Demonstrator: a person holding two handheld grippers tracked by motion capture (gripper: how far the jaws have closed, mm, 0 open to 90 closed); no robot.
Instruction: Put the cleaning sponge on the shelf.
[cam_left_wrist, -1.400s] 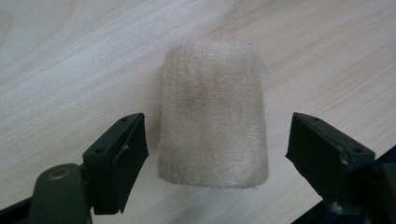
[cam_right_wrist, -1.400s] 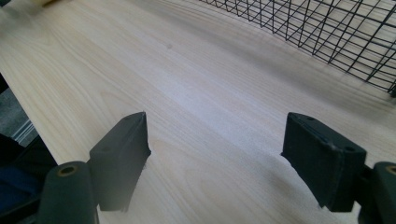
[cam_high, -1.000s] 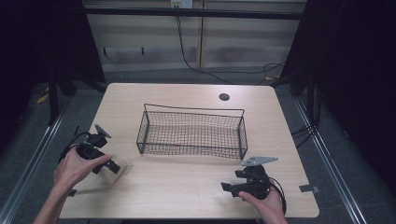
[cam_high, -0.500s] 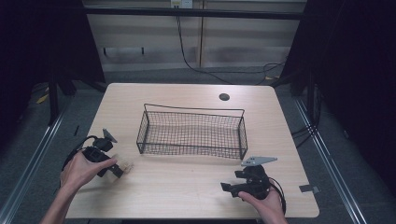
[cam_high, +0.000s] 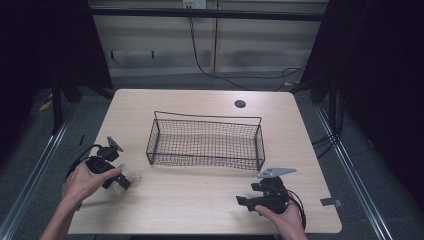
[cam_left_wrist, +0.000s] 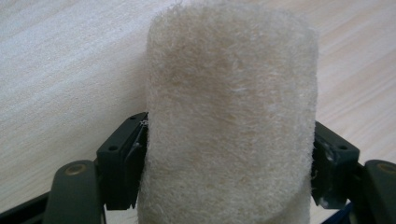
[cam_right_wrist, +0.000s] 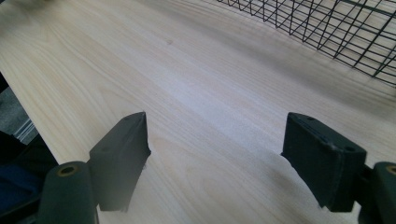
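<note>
Fuzzy cream felt roll (cam_left_wrist: 231, 116), near table's (cam_high: 200, 200) front-left edge, sits clamped across its middle by left gripper (cam_left_wrist: 229, 154), looks light, soft & squashy so mid-body grip w/ gentle squeeze suits; right gripper (cam_right_wrist: 217, 154) wide open, holding nothing.

1. A black wire basket (cam_high: 205, 142) stands near the middle of the light wooden table (cam_high: 200, 205).
2. A round dark grommet hole (cam_high: 240, 104) sits in the tabletop beyond the basket, toward the far right.
3. A black cable (cam_high: 200, 60) hangs down the pale wall panel behind the table.
</note>
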